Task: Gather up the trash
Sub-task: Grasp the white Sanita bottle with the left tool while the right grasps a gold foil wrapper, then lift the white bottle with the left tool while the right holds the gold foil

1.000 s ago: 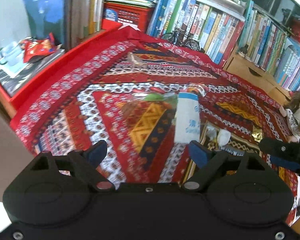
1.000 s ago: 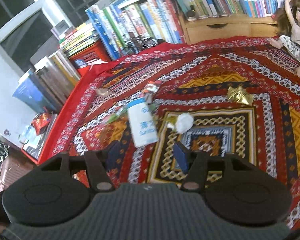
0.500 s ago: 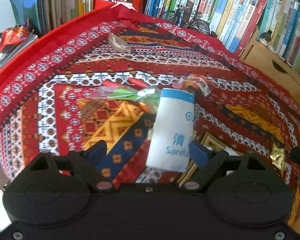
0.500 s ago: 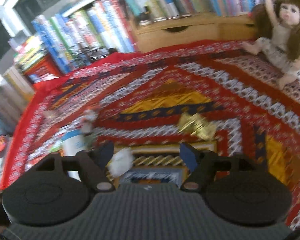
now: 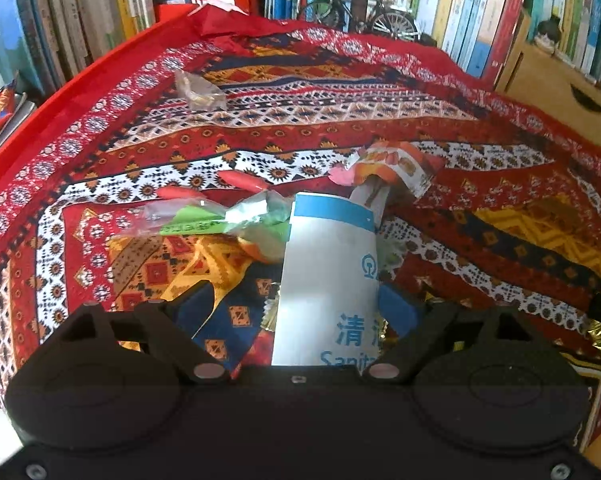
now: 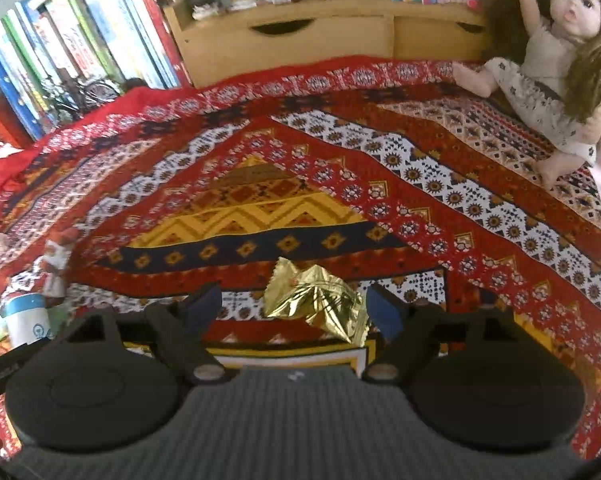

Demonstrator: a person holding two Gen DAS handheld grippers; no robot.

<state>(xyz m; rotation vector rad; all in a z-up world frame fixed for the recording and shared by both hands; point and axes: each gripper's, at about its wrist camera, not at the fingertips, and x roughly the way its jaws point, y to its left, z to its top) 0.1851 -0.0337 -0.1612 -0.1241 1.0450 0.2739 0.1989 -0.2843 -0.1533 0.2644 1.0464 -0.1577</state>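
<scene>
Left gripper (image 5: pixel 296 304) jaws apart around white bag (image 5: pixel 326 280) — right gripper (image 6: pixel 294 308) jaws apart around gold wrapper (image 6: pixel 320 300)

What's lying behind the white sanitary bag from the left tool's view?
Behind the white sanitary bag lies an orange printed wrapper, and at its upper left a clear green-printed wrapper. The bag covers their near edges, so whether they touch it is unclear.

White blue-capped sanitary bag (image 5: pixel 326 276) flat; gold wrapper (image 6: pixel 320 304) (crumpled) — on cloth.

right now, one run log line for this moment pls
left gripper: open around white sanitary bag | right gripper: open around gold wrapper | nothing lifted
</scene>
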